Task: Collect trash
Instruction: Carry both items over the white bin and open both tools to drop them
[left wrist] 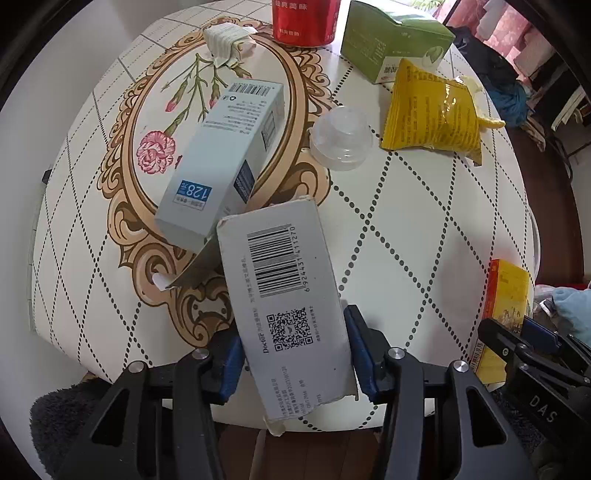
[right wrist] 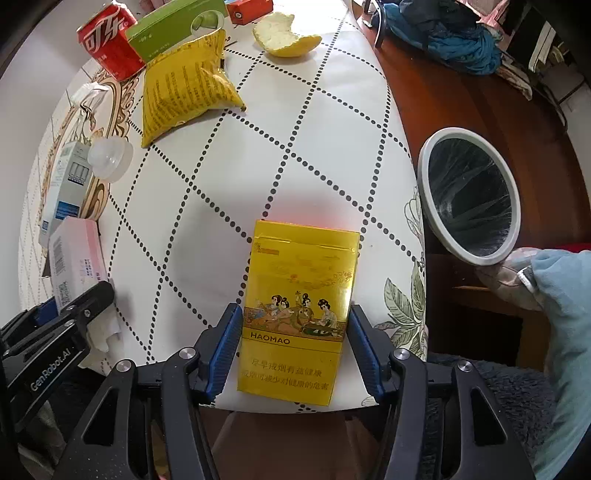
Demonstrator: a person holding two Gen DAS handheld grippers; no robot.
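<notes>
Left wrist view: the left gripper point(left wrist: 293, 354) pinches a white carton point(left wrist: 284, 302), flattened cardboard with a barcode and a torn near end, its blue ribbed pads pressed on both long sides. The carton's far end overlaps a pale blue box point(left wrist: 221, 162) lying on its side. Beyond these lie a clear domed plastic lid point(left wrist: 341, 138), a crinkled yellow foil bag point(left wrist: 432, 110), a green carton point(left wrist: 391, 37), a red can point(left wrist: 304, 20) and a folded white wrapper point(left wrist: 229, 40). All sit on a round table point(left wrist: 424, 229) covered in smooth white cloth with dotted diamonds and a floral oval. The near edge of the table runs under the gripper; the cloth to the right of the carton is bare up to the right gripper point(left wrist: 517, 332).

Right wrist view: the right gripper point(right wrist: 295, 350) is closed on a glossy yellow pack point(right wrist: 299, 314), a flat rectangle printed with figures, pads touching both its sides. The pack lies at the table's near edge. Ahead of it the cloth is open as far as the foil bag point(right wrist: 188, 85) and a piece of citrus peel point(right wrist: 286, 35). Off the table's right edge stands a round bin point(right wrist: 469, 195) with a grey rim and a dark liner, well apart from the pack.
</notes>
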